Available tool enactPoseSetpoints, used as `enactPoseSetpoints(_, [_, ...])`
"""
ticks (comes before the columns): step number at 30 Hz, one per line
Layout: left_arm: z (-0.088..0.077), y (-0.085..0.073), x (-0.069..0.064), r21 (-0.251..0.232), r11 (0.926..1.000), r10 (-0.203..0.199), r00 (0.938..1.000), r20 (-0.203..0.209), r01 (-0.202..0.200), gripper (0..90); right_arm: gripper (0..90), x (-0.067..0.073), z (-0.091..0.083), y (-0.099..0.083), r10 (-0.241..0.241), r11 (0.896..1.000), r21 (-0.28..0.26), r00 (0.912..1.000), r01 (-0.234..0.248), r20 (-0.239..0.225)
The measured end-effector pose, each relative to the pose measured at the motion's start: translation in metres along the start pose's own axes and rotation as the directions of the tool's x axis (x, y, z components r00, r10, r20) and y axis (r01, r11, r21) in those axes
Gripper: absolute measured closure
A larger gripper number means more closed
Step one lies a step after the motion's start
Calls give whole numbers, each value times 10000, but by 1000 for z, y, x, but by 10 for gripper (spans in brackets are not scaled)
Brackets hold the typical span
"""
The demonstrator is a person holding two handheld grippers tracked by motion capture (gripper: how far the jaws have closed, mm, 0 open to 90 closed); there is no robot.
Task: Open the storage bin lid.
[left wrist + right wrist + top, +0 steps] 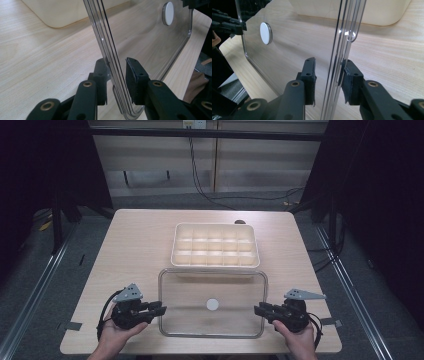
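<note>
We've got the clear lid (212, 303) flat on the table (135, 245), just in front of the cream compartment tray (215, 245). L gripper (159, 309) straddles its left rim, R gripper (258, 310) the right rim; both jaw pairs narrow, slightly apart, no clear pinch. White knob (212, 304) mid-lid. Dark object behind tray, mostly hidden.

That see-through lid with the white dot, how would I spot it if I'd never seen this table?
Start at the wooden table and find the cream compartment tray near its middle. Just in front of it, toward the person, lies the clear lid, a gripper at each short edge. Unlike the opaque tray, it is flat and transparent, with one white disc in the middle.
</note>
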State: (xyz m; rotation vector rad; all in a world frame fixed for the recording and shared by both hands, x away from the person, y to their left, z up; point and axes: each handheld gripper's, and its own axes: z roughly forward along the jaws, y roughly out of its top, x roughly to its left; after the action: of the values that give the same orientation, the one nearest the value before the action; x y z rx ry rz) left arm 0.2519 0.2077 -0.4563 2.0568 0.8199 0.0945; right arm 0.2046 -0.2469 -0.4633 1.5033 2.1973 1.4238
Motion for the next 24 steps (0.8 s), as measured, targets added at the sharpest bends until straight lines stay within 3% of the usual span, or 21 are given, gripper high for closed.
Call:
enactPoseSetpoints(5, [5,-2,1,176,9998,26,10000,26,-26,669,629,0,4,-1,-106,9998,176,9998,103,150])
enactPoseSetpoints(10, [10,-4,5,216,9992,-329,9992,208,324,655,596,-1,10,-2,-158,9993,354,9996,150,243])
enactPoseSetpoints(24, [21,-4,9,785,9966,-266,9993,263,245,585,510,-6,23,-4,-25,9967,806,9990,-11,445])
